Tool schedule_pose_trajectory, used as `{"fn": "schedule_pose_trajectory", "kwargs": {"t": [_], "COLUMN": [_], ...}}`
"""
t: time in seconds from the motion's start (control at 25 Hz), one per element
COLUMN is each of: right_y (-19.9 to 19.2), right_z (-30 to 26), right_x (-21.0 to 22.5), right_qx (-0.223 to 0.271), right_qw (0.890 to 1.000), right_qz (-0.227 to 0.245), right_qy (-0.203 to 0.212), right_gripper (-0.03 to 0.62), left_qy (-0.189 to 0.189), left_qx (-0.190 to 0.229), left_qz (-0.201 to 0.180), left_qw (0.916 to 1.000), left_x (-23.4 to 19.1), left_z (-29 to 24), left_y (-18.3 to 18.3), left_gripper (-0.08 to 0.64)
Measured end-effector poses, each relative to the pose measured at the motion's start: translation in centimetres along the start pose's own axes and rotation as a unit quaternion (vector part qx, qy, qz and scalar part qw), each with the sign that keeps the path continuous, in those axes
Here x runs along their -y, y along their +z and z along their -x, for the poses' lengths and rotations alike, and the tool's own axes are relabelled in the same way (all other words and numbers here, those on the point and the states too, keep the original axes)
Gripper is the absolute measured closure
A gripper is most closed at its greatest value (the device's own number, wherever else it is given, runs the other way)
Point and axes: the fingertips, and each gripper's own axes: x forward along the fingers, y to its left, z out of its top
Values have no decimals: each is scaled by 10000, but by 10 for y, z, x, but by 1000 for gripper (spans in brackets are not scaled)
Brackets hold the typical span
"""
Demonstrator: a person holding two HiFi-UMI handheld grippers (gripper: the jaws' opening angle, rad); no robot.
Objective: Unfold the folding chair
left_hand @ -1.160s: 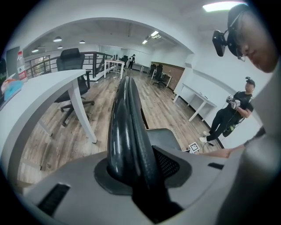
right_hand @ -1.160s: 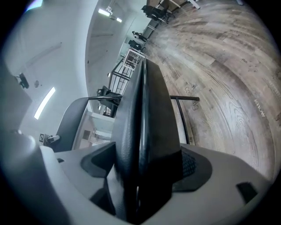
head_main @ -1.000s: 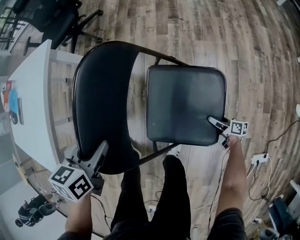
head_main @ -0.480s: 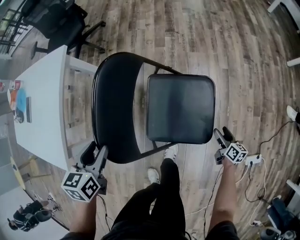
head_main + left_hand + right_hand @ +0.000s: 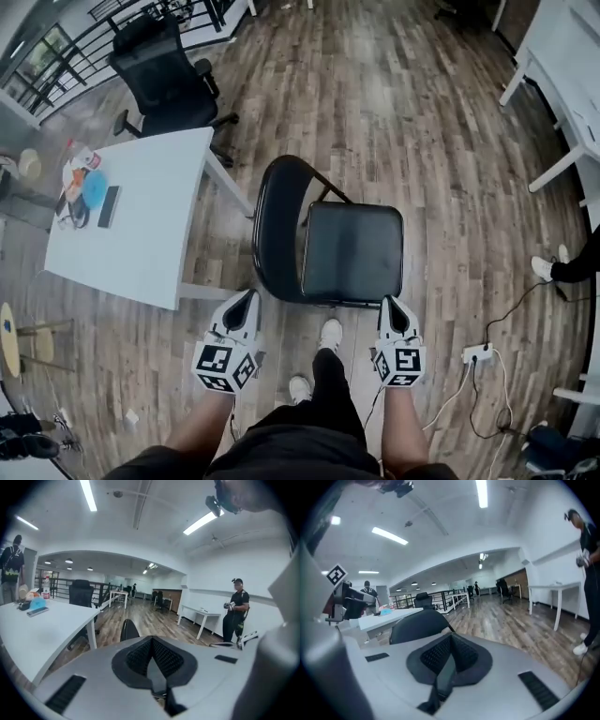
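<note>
The black folding chair (image 5: 352,251) stands unfolded on the wood floor, its seat flat and its curved backrest (image 5: 274,225) to the seat's left. Both grippers hover apart from the chair, just short of the seat's near edge. My left gripper (image 5: 247,302) is shut with nothing between its pads, which have just closed. My right gripper (image 5: 392,306) has just closed too and is also empty. In the left gripper view the shut gripper (image 5: 152,644) points over the backrest's top (image 5: 129,630). In the right gripper view the backrest (image 5: 419,624) rises behind the shut gripper (image 5: 450,641).
A white table (image 5: 141,220) with small items stands left of the chair, with a black office chair (image 5: 164,80) beyond it. A power strip (image 5: 476,353) with cables lies at the right. White desks (image 5: 562,56) line the right wall. A person (image 5: 236,611) stands nearby.
Both grippers have left the chair, drawn back and risen. Their jaws, open before, are now shut. The chair looks smaller and farther below.
</note>
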Motion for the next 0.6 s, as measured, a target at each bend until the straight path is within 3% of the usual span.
{"fn": "schedule_pose_trajectory", "kwargs": {"t": [0.12, 0.28, 0.44, 0.6], "right_y": [48, 71, 88, 106], "right_z": [56, 112, 154, 171], "right_x": [-55, -115, -144, -165], "right_qx": [272, 432, 635, 778], "right_qw": [9971, 9915, 9911, 9902], "right_qz": [636, 1139, 1037, 1062], "right_qy": [-312, -462, -549, -461], "right_gripper": [577, 578, 578, 578], "left_qy": [-176, -394, -466, -456], "left_qx": [172, 311, 433, 501], "left_qz": [-53, -110, -271, -234], "left_qw": [9997, 9987, 9976, 9974], "left_x": [24, 54, 83, 83], "left_z": [45, 96, 135, 165], "left_y": [1, 2, 1, 5], "left_gripper": [555, 555, 555, 555]}}
